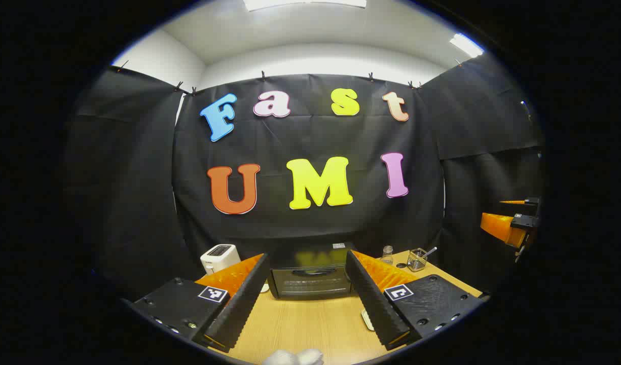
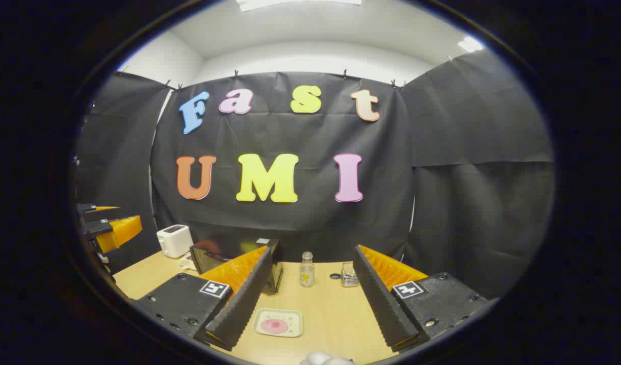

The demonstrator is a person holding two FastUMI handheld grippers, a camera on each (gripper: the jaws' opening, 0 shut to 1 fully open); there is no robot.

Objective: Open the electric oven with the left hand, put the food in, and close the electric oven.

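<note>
Both grippers, left gripper (image 1: 305,299) and right gripper (image 2: 310,299), gape before the black, closed electric oven (image 1: 310,276).

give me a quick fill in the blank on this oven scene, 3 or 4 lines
1. The oven door is ____.
2. Both the left tongs and the right tongs are open and hold ____.
3. The food sits on a tray lying on the ____.
4. The white toaster stands to the ____ of the oven in the right gripper view.

Missing words: shut; nothing; table; left
</note>
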